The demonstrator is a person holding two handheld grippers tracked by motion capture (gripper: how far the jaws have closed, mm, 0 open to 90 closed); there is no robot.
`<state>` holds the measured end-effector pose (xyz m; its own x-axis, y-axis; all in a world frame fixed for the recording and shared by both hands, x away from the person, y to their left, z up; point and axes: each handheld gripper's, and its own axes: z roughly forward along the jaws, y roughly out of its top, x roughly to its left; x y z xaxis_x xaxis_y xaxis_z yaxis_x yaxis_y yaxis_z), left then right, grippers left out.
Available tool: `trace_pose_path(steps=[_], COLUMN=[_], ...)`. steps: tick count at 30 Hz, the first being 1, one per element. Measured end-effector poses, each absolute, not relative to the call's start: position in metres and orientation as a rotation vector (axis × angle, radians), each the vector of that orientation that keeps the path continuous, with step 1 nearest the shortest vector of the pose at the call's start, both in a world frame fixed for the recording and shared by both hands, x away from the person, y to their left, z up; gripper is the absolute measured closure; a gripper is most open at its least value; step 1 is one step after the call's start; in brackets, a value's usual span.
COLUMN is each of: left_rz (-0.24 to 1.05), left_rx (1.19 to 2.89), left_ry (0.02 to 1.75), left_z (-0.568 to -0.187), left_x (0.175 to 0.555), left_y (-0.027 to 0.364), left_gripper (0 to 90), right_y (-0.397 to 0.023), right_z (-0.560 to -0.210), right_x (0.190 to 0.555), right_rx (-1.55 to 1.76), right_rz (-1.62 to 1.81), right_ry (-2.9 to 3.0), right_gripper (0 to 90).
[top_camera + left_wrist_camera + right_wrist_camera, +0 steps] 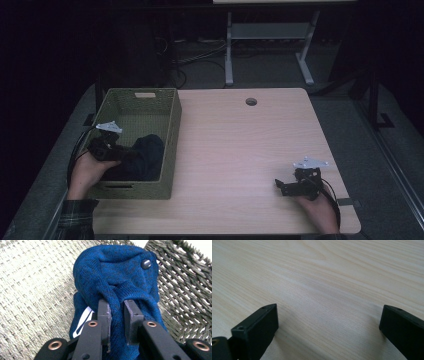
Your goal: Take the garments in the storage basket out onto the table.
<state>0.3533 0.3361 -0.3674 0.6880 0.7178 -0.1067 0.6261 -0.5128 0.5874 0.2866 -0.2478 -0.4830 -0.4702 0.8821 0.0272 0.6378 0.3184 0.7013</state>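
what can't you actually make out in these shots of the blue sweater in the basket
- Blue sweater: its lower part, left gripper view, hidden behind the left gripper, whose jaws pinch a fold.
- White label: cut off by a jaw, print unreadable.
- Basket: in the high view, dim light blurs the sweater's shape.
- Right gripper: its body, cut off by the bottom edge.

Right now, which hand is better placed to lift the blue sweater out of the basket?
Left: the left gripper is shut on the blue sweater inside the basket. The right gripper sits open over bare table.
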Motion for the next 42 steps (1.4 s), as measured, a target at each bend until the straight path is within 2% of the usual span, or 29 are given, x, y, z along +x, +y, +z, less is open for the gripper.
trace_pose_path(steps=[17, 42], left_rz=[0.292, 0.414], left_rx=[2.102, 1.909], left_ry=[0.978, 0.892], left_z=[-0.339, -0.300], left_x=[0.338, 0.326], left_y=[0.352, 0.360], left_gripper=[78.2, 78.9], right_y=[-0.248, -0.248], right_z=[-0.483, -0.483], right_x=[0.287, 0.287], right_rx=[1.355, 1.355], right_rz=[0.934, 0.934], right_ry=[2.229, 2.229], right_gripper=[2.0, 2.0])
